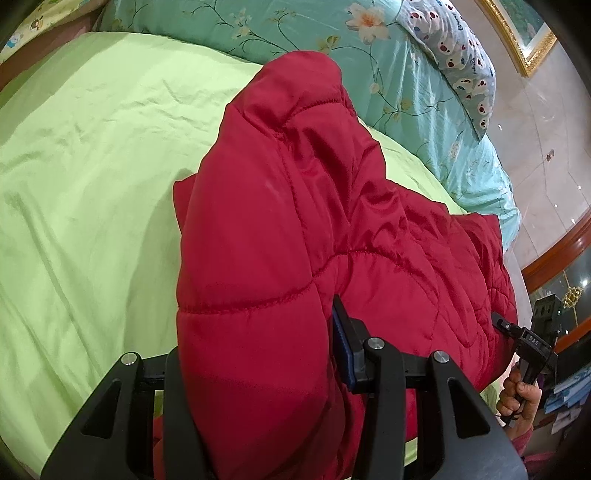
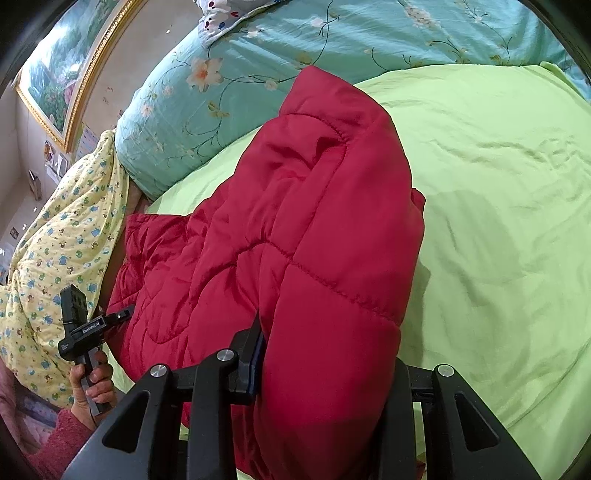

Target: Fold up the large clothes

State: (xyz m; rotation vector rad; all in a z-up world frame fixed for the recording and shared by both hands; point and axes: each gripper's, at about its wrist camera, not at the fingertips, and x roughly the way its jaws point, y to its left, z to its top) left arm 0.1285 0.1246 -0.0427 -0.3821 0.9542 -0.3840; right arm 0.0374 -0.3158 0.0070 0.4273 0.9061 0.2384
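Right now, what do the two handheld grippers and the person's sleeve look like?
Both the left gripper and the right gripper are matte black plastic with silver pivot bolts and blue pads. White lettering marks their bodies, and a thin black cable hangs there. The sleeve is fuzzy dark pink.

Red jacket [image 2: 314,221] in right claw [image 2: 325,369]

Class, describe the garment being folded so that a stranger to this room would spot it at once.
Start at the bed, spread with a lime-green sheet. On its near side lies a red quilted jacket, bunched up, with both sets of jaws closed on its near edge. It is the only plain red, stitched, puffy item; the turquoise quilt behind it is flowered.
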